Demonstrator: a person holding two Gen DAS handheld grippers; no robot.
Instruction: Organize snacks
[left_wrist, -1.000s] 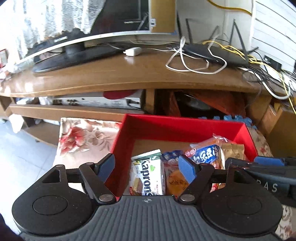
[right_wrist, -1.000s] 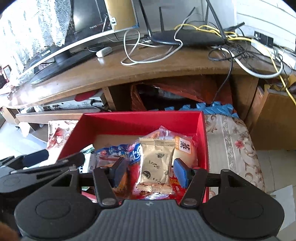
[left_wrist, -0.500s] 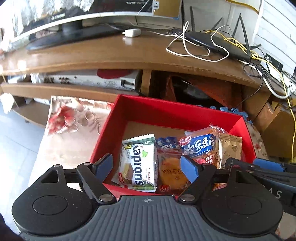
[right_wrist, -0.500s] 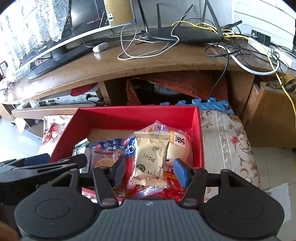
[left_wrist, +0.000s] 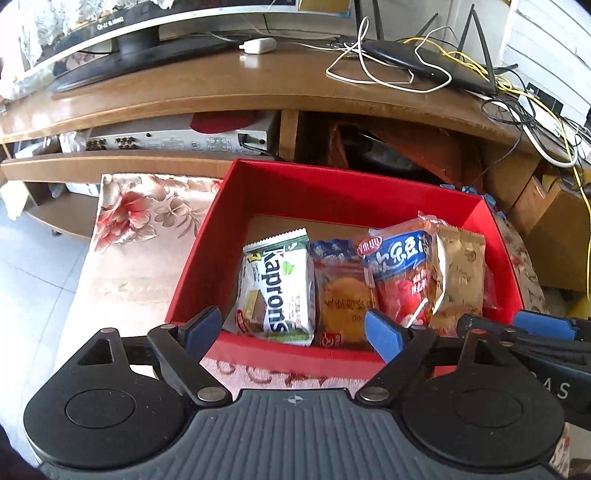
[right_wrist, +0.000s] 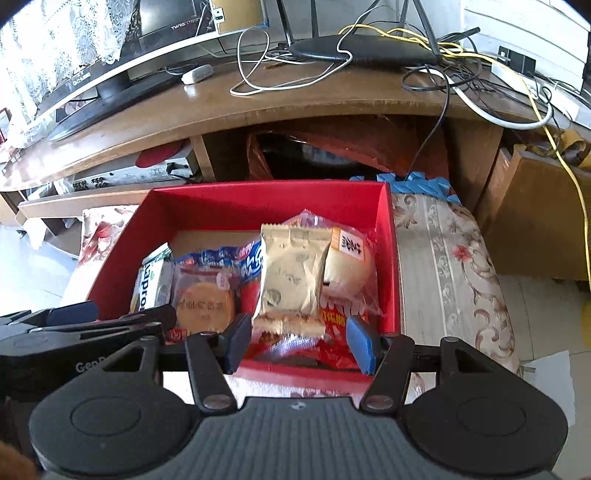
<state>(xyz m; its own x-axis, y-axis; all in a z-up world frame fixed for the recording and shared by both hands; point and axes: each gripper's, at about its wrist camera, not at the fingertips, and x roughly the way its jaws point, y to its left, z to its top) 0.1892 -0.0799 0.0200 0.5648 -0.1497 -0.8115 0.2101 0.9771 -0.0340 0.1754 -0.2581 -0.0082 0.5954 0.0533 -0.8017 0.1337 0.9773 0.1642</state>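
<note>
Red box (left_wrist: 280, 181): snack pkts (left_wrist: 347, 284) stood in row inside; L gripper (left_wrist: 293, 328) jaws opening, nothing clamped; R gripper (right_wrist: 297, 341) held narrow, nothing clamped

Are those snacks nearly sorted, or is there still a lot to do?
Mostly done, it seems: the Kaprons wafer pack, round cake packet and beige packet stand in a row inside the red box. Neither the left tongs, now opening, nor the right tongs grip anything. The far half of the box is bare; whether more snacks wait outside isn't visible.
</note>
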